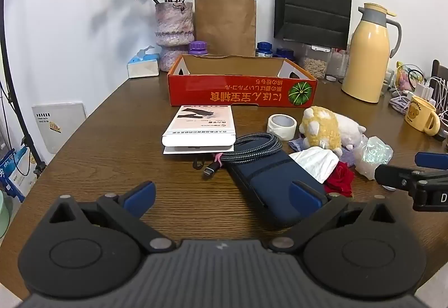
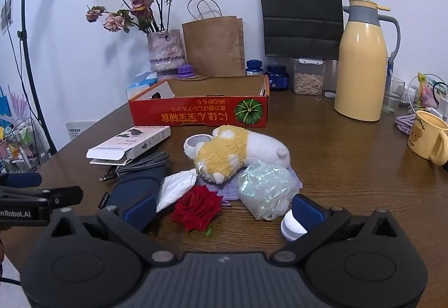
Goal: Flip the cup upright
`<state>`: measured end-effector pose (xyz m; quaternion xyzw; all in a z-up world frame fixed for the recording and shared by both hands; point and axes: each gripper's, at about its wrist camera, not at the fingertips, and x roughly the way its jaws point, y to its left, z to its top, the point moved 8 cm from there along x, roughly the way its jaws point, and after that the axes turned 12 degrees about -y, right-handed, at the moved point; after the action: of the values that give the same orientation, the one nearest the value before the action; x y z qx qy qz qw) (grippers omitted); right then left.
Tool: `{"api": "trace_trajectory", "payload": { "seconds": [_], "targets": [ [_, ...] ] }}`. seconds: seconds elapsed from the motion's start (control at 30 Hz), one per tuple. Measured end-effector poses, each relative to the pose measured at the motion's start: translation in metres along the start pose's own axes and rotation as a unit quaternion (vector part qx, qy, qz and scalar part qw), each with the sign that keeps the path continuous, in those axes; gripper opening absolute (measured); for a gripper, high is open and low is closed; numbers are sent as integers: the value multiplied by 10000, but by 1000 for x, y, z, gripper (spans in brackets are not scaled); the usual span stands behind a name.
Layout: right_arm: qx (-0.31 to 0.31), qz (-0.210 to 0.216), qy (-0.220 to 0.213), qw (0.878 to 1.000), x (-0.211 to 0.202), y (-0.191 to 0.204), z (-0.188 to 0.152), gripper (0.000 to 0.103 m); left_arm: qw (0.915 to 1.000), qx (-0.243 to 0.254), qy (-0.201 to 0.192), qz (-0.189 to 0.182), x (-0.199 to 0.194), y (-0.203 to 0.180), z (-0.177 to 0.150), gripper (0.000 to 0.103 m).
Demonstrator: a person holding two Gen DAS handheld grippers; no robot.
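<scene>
Cup point(image 2: 425, 138), a yellow mug with a bear print and partly legible "bear" lettering, stood near the table's point(image 2: 350, 168) right edge, handle toward the camera, well beyond and right of the right gripper point(image 2: 224, 208). Both that and the left gripper point(image 1: 222, 197) had jaws spread wide, holding nothing. "Robot.AI" showed on the left gripper's side.

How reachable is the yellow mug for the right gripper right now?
Probably yes. The right gripper is open and empty, and bare table runs from it to the yellow mug at the far right. The plush toy and crinkly bag lie left of that path.
</scene>
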<state>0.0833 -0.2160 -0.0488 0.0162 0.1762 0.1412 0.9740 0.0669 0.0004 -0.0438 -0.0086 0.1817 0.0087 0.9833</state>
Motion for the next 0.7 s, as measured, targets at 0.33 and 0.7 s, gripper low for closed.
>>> {"api": "trace_trajectory", "payload": {
  "seconds": [0.33, 0.7],
  "targets": [
    [37, 9, 1, 10000, -1, -4, 0, 103, 10000, -20, -11, -66, -1, -1, 3, 103],
    [45, 1, 61, 10000, 2, -2, -1, 103, 9999, -49, 22, -102, 2, -2, 6, 103]
  ]
}}
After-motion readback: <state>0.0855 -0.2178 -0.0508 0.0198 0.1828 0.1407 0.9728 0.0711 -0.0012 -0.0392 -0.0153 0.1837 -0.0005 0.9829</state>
